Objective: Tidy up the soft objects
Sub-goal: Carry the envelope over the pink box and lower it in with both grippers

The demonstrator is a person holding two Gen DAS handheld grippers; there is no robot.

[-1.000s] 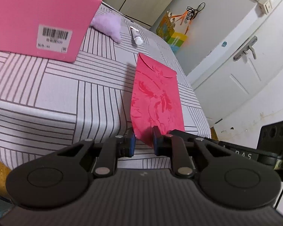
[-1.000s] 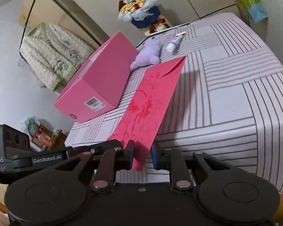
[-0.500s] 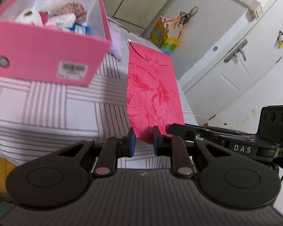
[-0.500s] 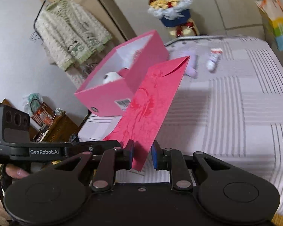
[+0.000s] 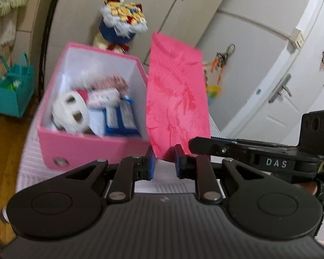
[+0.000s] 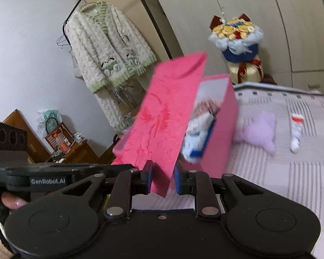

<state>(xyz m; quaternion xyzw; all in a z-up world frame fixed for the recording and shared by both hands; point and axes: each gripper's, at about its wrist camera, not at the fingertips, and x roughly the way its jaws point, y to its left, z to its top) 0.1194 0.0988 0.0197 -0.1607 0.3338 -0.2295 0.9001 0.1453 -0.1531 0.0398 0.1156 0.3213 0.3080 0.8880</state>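
A flat red envelope (image 5: 177, 99) with an embossed pattern stands upright in the air, held by its lower corners. My left gripper (image 5: 164, 161) is shut on one corner and my right gripper (image 6: 163, 178) is shut on the other; the envelope (image 6: 164, 120) shows in both views. Just behind it stands an open pink box (image 5: 90, 149) on the striped bed, holding a white roll, blue packets and other soft items. In the right wrist view the box (image 6: 222, 116) is partly hidden by the envelope.
A purple plush toy (image 6: 261, 133) and a white tube (image 6: 296, 131) lie on the striped bed (image 6: 291, 172) right of the box. A flower bouquet (image 6: 237, 38), a hanging cardigan (image 6: 105, 49), a teal bag (image 5: 13, 86) and wardrobe doors stand behind.
Both grippers have lifted the red envelope off the bed and raised it upright, up to the level of the pink box's opening. The view now looks down into the box.
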